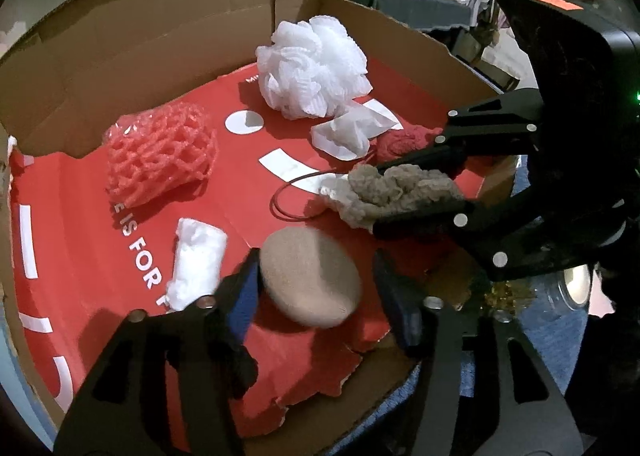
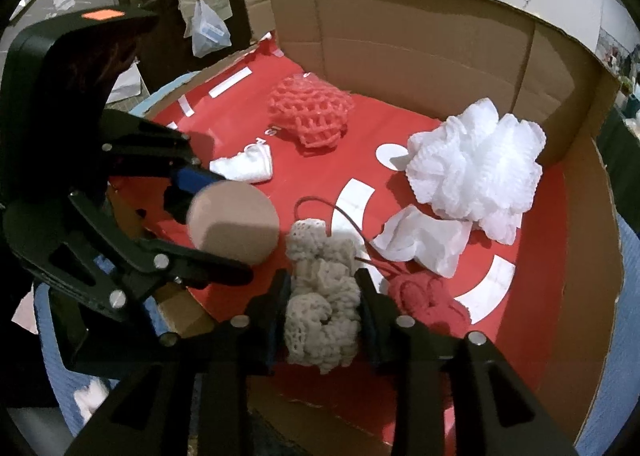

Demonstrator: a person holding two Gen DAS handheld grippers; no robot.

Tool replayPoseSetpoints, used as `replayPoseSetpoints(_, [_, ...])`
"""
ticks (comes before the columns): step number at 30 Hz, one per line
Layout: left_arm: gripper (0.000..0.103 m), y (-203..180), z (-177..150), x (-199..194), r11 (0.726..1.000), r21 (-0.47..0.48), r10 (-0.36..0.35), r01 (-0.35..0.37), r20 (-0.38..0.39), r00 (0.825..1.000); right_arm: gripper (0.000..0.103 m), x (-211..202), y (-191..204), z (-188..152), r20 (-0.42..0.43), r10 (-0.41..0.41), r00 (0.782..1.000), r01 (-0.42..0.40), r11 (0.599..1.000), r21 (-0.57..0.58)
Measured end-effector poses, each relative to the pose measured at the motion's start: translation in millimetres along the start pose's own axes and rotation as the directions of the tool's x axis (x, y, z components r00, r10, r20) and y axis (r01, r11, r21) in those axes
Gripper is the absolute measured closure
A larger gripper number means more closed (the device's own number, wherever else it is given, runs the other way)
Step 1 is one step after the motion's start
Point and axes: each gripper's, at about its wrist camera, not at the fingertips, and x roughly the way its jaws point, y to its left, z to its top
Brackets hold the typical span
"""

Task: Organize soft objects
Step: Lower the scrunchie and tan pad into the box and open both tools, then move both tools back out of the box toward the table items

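- A beige crocheted piece (image 2: pixel 320 308) is clamped between the right gripper (image 2: pixel 322 316) fingers, over the red-floored cardboard box (image 2: pixel 440 28).
- A round tan sponge (image 1: pixel 310 276) lies between the left gripper (image 1: pixel 316 288) jaws, which are apart.
- Placement appears in hand; release is called for next.

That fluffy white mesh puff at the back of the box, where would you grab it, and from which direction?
Probably from above, pinching the bunched middle of the white puff. It sits as a rounded heap of loose ruffles on the red box floor, close to the cardboard wall, so a side approach looks cramped. Ruffle edges would likely just stretch; the centre gathers them. A crumpled white paper lies against its near side.
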Motion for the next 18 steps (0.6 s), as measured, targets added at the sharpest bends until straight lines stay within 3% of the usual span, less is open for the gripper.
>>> replayPoseSetpoints(4, [0.041, -2.7, -1.3, -2.3, 1.000, 0.018, 0.011, -0.011, 0.017, 1.000, 0.062, -1.4, 0.1, -1.0, 0.002, -0.010, 1.000, 0.010, 1.000, -0.009])
replayPoseSetpoints(6, [0.041, -2.0, -1.2, -1.9, 1.000, 0.014, 0.018, -0.018, 0.015, 1.000, 0.055, -2.8, -1.2, -1.1, 0.006, -0.014, 1.000, 0.014, 1.000, -0.010])
replayPoseSetpoints(11, [0.040, -1.1, -2.7, -6.8, 1.000, -0.001, 0.014, -0.014, 0.030, 0.999, 0.052, -8.1, -3.2, -0.7, 0.026, -0.011, 1.000, 0.011, 1.000, 0.002])
replayPoseSetpoints(13, [0.034, -1.7, -3.9, -12.0, 1.000, -0.008, 0.011, -0.011, 0.044, 0.999, 0.050, -13.5, -3.1, -0.6, 0.040, -0.009, 0.999, 0.008, 1.000, 0.007])
replayPoseSetpoints(18, [0.032, -8.1, -7.4, -34.1, 1.000, -0.024, 0.021, -0.019, 0.105, 0.994, 0.031, -36.7, 2.5, -1.4, 0.096, -0.034, 0.995, 0.033, 0.999, 0.011])
